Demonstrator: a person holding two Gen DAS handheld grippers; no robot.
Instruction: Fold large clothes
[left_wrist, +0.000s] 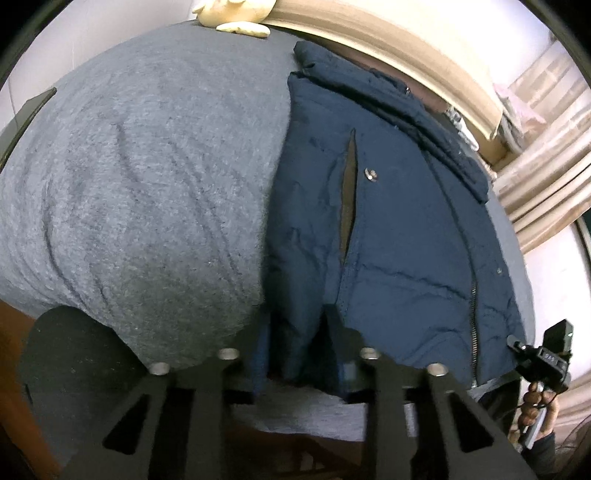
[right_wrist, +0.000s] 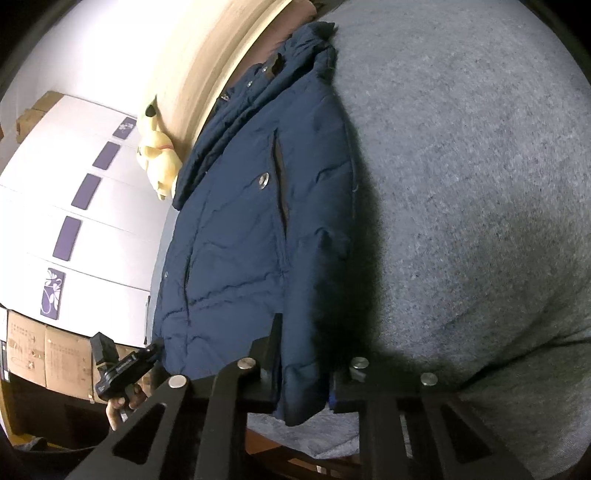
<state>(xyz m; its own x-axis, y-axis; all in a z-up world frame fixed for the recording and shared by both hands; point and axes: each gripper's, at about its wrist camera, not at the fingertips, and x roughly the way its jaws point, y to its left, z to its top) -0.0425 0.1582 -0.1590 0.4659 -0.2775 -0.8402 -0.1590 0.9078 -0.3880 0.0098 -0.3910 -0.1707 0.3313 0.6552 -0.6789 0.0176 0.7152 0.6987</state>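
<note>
A navy padded jacket (left_wrist: 391, 206) lies on a grey blanket (left_wrist: 147, 184) that covers a bed, with its hood toward the headboard. My left gripper (left_wrist: 295, 332) is shut on the jacket's left hem corner at the bed's near edge. In the right wrist view the jacket (right_wrist: 236, 229) lies left of the grey blanket (right_wrist: 461, 184). My right gripper (right_wrist: 306, 347) is shut on the jacket's right hem corner. Each gripper shows in the other's view: the right one (left_wrist: 543, 358) at the far right, the left one (right_wrist: 122, 365) at the lower left.
A beige headboard (left_wrist: 388, 55) runs along the far side of the bed. A cream plush toy (right_wrist: 159, 158) sits by it. White cupboard doors (right_wrist: 74, 206) and cardboard boxes (right_wrist: 48, 354) stand at the left. Curtains (left_wrist: 546, 177) hang at the right.
</note>
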